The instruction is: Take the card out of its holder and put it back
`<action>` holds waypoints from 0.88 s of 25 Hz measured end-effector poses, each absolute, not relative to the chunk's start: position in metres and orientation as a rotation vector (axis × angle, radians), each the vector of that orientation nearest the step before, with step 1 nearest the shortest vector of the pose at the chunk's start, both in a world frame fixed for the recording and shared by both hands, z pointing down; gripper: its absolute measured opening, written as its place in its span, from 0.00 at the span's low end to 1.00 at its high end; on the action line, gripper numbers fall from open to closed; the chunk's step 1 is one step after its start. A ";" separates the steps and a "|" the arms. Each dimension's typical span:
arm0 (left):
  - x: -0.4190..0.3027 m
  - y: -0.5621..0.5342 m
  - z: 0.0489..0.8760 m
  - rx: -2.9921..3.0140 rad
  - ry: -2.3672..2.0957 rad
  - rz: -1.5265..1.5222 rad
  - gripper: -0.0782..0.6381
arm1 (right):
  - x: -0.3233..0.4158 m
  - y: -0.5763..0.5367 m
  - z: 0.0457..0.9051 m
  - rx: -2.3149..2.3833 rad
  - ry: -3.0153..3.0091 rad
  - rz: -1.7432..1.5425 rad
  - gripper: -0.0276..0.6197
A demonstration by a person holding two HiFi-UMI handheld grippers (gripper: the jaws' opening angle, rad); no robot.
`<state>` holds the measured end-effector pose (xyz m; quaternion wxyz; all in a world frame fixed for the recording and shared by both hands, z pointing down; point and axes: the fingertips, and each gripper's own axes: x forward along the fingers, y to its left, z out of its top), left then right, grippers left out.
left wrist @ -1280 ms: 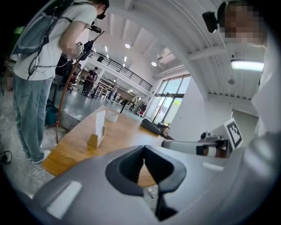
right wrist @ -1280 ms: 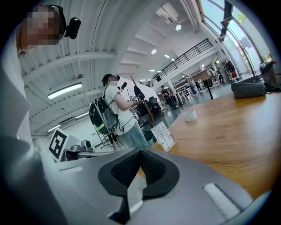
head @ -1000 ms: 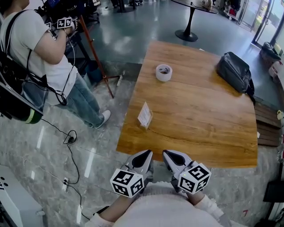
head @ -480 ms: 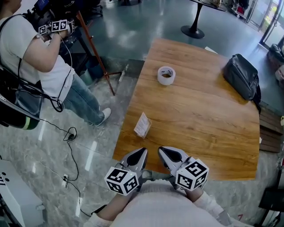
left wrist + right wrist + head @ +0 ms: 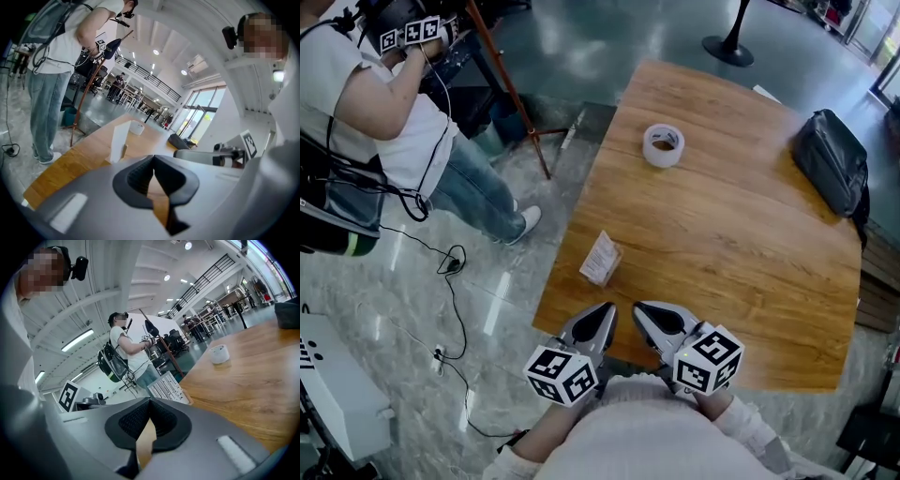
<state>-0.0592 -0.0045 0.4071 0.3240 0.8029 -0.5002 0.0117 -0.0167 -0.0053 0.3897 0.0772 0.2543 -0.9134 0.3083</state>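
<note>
Card [image 5: 601, 259] upright in holder [image 5: 123, 151], near the left edge of table [image 5: 722, 234], toward its near corner. Ahead of both claws, apart from them, a little left of left claw [image 5: 606, 313]. Left claw clenched, nothing between jaws. Right claw [image 5: 639, 310] likewise clenched, empty. Both held side by side close to the body, tips at the table's near edge, pointing forward and slightly down, angled toward each other. Tape roll [image 5: 663, 144] and black bag [image 5: 831, 159] well beyond.

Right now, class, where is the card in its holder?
In the head view, the card stands near the left edge of the wooden table, just beyond the left tongs and well short of the tape roll.
</note>
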 end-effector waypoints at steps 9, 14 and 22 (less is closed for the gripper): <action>-0.081 -0.013 0.408 2.101 -1.363 0.029 0.12 | -0.020 -0.006 0.397 0.760 -2.707 0.975 0.04; -0.087 -0.014 0.412 2.130 -1.370 0.062 0.12 | -0.021 -0.005 0.402 0.771 -2.680 1.021 0.03; -0.099 -0.015 0.424 2.120 -1.402 0.136 0.16 | -0.032 -0.003 0.410 0.754 -2.663 1.067 0.03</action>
